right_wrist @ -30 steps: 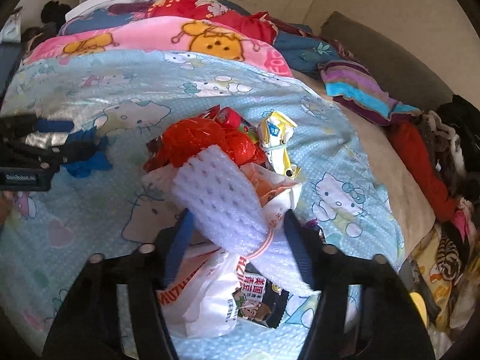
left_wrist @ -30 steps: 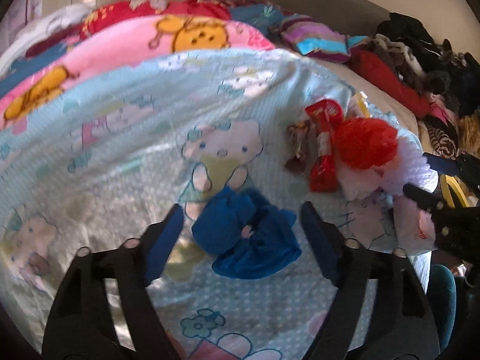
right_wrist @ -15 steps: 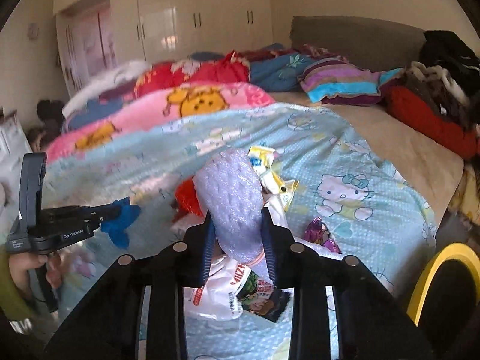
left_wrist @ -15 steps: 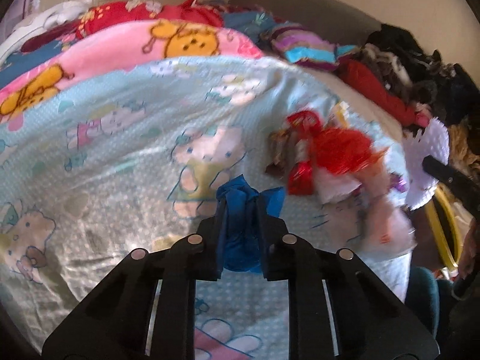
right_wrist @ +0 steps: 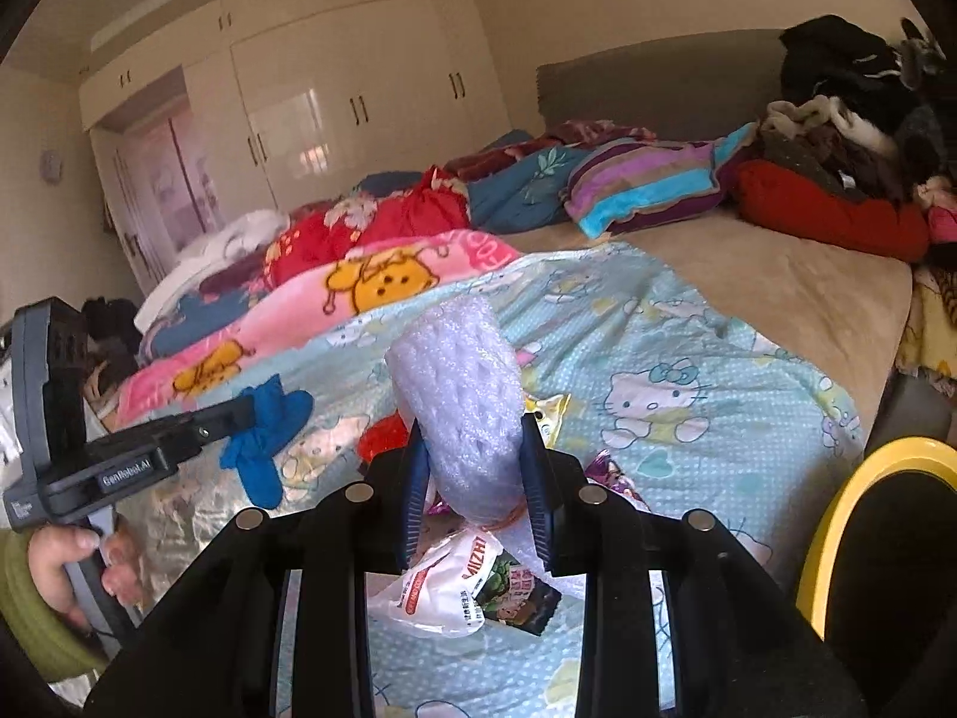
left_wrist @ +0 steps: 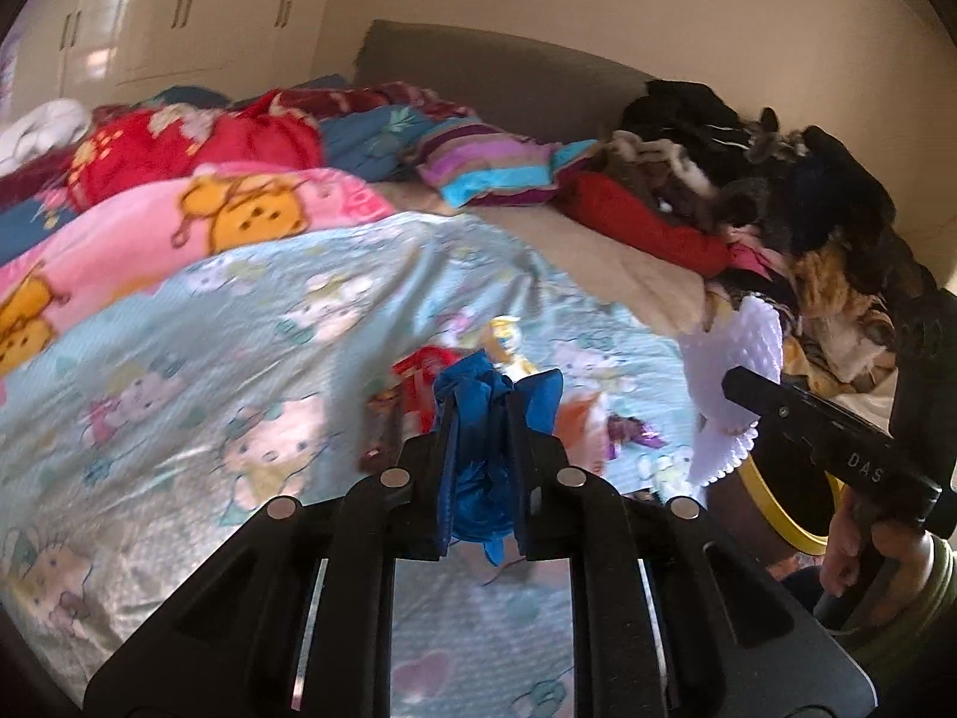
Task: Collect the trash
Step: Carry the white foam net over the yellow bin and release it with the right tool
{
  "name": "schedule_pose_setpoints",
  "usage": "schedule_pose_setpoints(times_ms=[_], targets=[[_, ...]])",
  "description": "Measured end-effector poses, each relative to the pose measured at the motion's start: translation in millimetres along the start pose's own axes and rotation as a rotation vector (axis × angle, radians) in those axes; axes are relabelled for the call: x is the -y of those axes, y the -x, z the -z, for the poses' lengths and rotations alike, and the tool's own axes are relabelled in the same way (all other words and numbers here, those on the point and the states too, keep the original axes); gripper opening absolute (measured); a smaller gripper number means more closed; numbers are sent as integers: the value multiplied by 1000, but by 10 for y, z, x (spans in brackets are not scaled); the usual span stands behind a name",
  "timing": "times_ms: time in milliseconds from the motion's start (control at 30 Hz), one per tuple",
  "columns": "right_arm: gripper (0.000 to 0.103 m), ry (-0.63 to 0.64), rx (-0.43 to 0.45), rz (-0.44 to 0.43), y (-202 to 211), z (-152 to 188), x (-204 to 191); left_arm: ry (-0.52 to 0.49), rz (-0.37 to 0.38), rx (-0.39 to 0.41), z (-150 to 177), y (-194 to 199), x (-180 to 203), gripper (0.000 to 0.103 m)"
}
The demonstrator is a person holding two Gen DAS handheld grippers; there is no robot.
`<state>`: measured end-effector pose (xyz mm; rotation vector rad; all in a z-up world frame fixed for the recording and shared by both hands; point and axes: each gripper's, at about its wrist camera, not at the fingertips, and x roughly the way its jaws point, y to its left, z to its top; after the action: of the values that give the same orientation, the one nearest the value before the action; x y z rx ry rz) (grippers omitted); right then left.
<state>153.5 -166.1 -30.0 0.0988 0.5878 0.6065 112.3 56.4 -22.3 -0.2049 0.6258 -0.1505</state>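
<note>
The left gripper [left_wrist: 481, 449] is clamped on a crumpled blue wad [left_wrist: 487, 419], which fills the gap between the two fingers and hangs a little below them, lifted clear of the bedding. In the right wrist view the same blue wad [right_wrist: 269, 437] shows at the tip of the left gripper [right_wrist: 239, 413], held above the light-blue cartoon-cat blanket [right_wrist: 688, 347].

The right gripper [right_wrist: 475, 472] is closed on a white foam sheet [right_wrist: 460, 401] — the sheet stands up between the fingers and bulges above them. In the left wrist view this foam sheet [left_wrist: 735, 371] sticks out past the tip of the right gripper [left_wrist: 741, 395], at the right edge of the bed.

Loose trash remains on the blanket:
- a white plastic bag with red print [right_wrist: 442, 586], directly below the right gripper, with a dark snack packet [right_wrist: 514, 592] touching it;
- a red wrapper [right_wrist: 383, 437], partly hidden behind the right gripper's left finger;
- a yellow-and-white packet [left_wrist: 505, 347], partly hidden behind the blue wad;
- a small purple wrapper [left_wrist: 628, 431].

A yellow-rimmed bin [right_wrist: 837, 520] stands at the bed's right edge, near the right gripper. Beyond the trash lie a pink bear-print blanket [left_wrist: 227, 215], a striped pillow [left_wrist: 484, 167] and a pile of dark clothes [left_wrist: 777, 179] — all well apart from both grippers. White wardrobes [right_wrist: 335, 102] line the far wall.
</note>
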Motion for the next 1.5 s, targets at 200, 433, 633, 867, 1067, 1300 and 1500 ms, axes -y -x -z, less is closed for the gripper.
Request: schedule_pose_setpoints(times_ms=[200,433,633,867,1067,1300,1500], targets=[[28,-76,54,-7,225,-56,221,-41,44,2,-50,-49,268,9],[28,-139,112,32,473,-84,473,-92,96,4,-106,-116,612,9],[28,-184,145,75,668,-57,700,-125,141,3,-143,-201,932,9],[28,-259,181,117,898,-10,1028,-175,197,-11,-129,-312,1349,9],[28,-315,200,159,1072,102,1316,-222,250,-28,-66,-449,1792,9],[28,-364,216,218,1258,208,1608,-277,297,-63,74,-634,2243,9],[29,-442,228,265,1422,336,1943,-318,327,-105,236,-807,2531,9]])
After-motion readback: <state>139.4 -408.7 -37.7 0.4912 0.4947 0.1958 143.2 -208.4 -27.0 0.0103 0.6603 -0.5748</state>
